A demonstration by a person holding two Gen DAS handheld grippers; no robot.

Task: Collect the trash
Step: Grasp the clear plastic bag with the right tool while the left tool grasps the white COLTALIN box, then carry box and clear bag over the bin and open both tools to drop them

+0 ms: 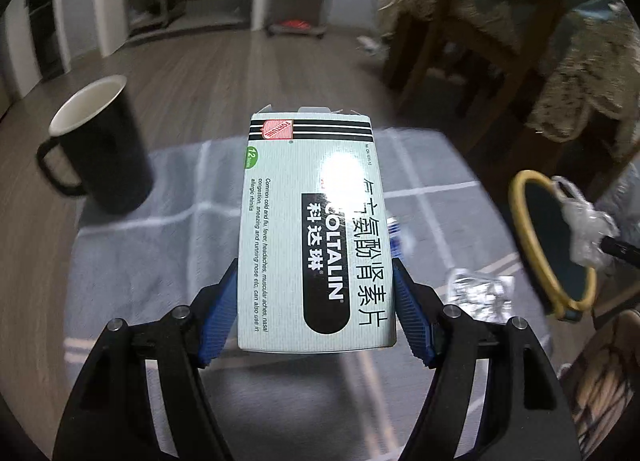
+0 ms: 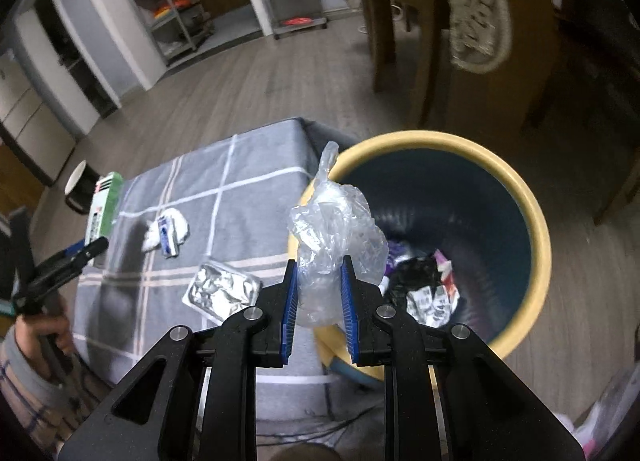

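I'm working in a lived-in home: wood-plank floor point(image 2: 248, 73), metal storage shelves point(image 2: 168, 9) stacked with household things, wooden chairs point(image 1: 476, 33) draped in fringed throws point(image 2: 476, 17), a low table under a grey checked cloth point(image 2: 256, 189), and a black mug point(image 1: 100, 149).

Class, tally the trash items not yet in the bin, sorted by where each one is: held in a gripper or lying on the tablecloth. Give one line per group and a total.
Held in a gripper: 2, the medicine box in the left gripper and the clear plastic bag in the right gripper.
Lying on the tablecloth: 2, the foil blister pack and the crumpled tissue with a small wrapper.
Total: 4
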